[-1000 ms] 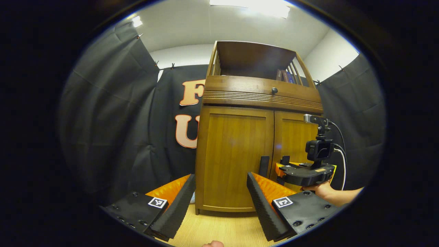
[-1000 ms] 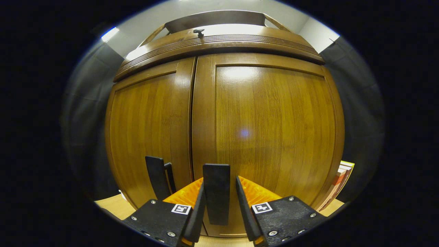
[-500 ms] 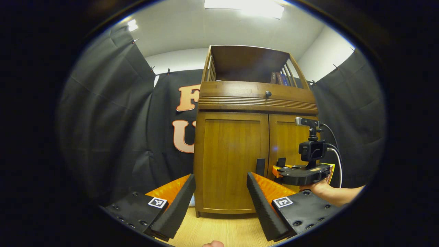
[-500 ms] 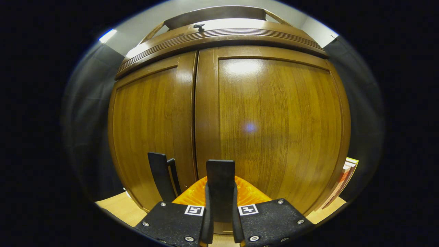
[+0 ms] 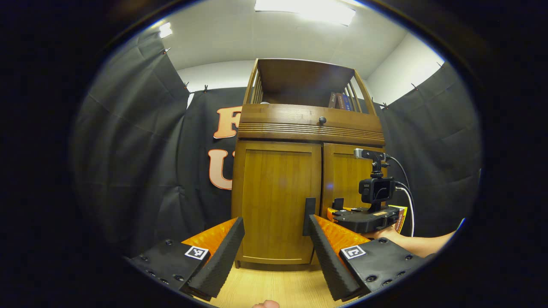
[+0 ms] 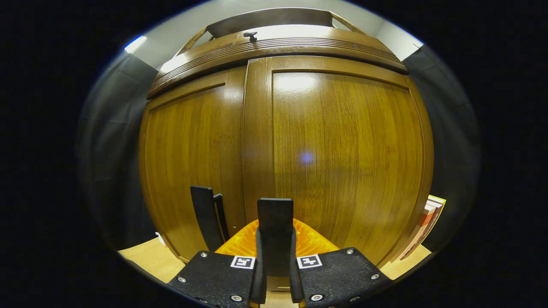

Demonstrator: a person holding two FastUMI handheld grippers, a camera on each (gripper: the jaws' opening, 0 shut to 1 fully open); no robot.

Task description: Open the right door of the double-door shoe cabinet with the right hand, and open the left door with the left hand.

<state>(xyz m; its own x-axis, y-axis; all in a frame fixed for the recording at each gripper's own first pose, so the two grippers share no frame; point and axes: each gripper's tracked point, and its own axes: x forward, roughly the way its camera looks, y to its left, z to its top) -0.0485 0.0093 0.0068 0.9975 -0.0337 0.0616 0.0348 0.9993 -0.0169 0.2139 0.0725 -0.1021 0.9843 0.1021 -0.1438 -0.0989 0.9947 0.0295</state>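
Between right claw (image 6: 275, 273) fingers, upright right door handle (image 6: 275, 226), long axis vertical

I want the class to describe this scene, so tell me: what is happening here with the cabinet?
A person holding a tool in each hand is starting to open a wooden shoe cabinet. The right tool is shut on the right door's handle. The left tool is open, short of the left door's handle. Both doors look shut.

Bright ceiling light (image 5: 306, 9), door glare, fisheye warp
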